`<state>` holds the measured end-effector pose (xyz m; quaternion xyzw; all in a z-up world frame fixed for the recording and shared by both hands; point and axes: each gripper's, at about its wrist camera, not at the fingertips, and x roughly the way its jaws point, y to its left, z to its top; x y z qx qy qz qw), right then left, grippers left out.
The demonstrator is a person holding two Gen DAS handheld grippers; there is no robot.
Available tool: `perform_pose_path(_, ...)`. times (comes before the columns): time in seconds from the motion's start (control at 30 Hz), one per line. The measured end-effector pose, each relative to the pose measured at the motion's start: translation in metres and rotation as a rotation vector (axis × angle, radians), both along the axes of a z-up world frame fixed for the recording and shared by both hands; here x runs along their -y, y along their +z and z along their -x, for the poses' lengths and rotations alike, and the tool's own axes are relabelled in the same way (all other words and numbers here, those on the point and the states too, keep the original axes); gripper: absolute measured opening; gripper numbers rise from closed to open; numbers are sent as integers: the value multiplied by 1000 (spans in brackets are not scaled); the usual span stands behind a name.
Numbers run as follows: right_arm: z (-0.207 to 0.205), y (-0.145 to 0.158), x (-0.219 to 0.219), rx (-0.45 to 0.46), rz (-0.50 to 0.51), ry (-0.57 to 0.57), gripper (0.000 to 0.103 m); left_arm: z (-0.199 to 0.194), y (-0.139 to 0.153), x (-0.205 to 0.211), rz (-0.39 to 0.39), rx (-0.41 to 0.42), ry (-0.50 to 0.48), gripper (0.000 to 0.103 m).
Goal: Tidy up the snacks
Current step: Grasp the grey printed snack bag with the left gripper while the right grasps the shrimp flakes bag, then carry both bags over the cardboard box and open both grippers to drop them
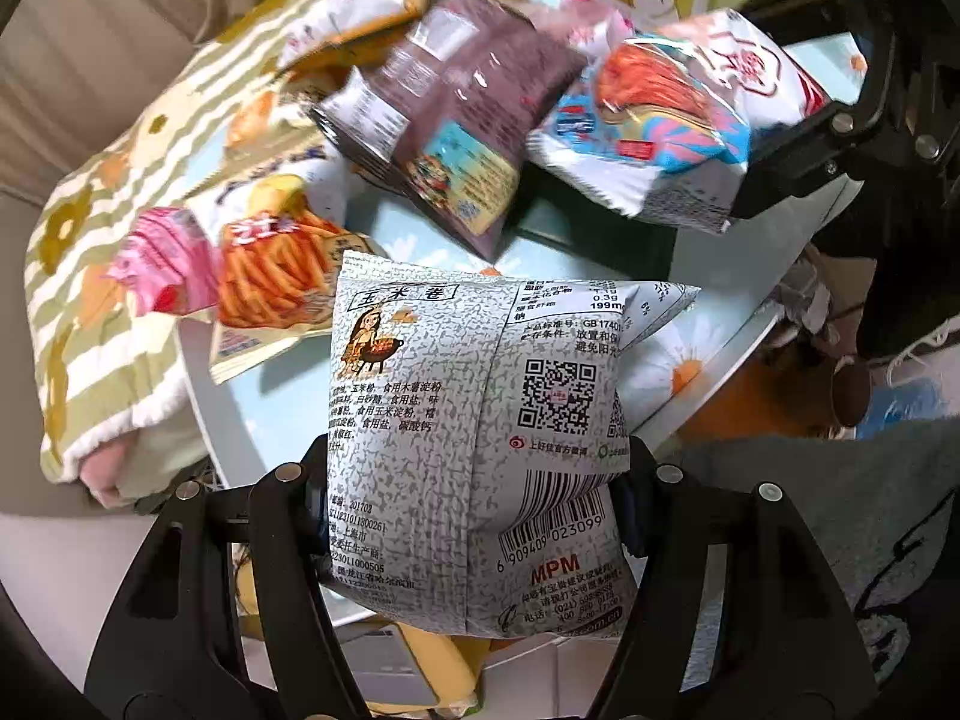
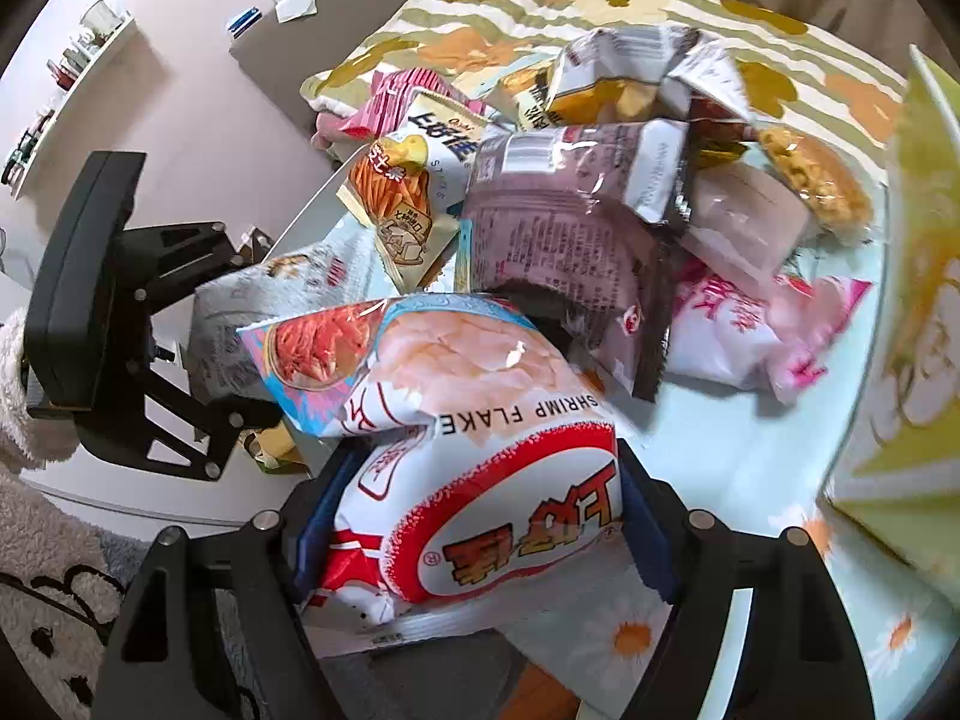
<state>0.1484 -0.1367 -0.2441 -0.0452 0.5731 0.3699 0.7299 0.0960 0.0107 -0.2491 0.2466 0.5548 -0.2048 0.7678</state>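
My left gripper (image 1: 474,516) is shut on a grey-white corn roll bag (image 1: 474,438), its printed back facing the camera, held above the round table's (image 1: 282,414) near edge. My right gripper (image 2: 474,528) is shut on a white, red and blue shrimp flake bag (image 2: 474,438). The right gripper and that bag also show in the left wrist view (image 1: 666,120) at the upper right. The left gripper and its grey bag show in the right wrist view (image 2: 252,324) at the left. A pile of snack bags lies on the table: a purple bag (image 1: 456,102), an orange fries bag (image 1: 270,264), a pink bag (image 1: 162,258).
A green-striped floral blanket (image 1: 120,192) lies beside the table on the left. A yellow-green box (image 2: 912,312) stands at the table's right side. A pink-white bag (image 2: 762,330) and a bag of yellow snacks (image 2: 816,180) lie near it. A fluffy rug (image 2: 54,570) covers the floor.
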Motion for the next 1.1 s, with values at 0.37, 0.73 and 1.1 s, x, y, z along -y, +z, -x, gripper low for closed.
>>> perform_pose_path(0.37, 29, 48, 31, 105, -5, -102, 76, -6, 57, 8, 88, 106, 23, 63)
perform_pose_path(0.73, -2, 118, 81, 288, -23, -354, 75, -74, 124, 53, 157, 249, -58, 63)
perform_pose_path(1.1, -42, 152, 203, 358, -8, -614, 75, -142, 154, 168, 246, 278, -55, 63)
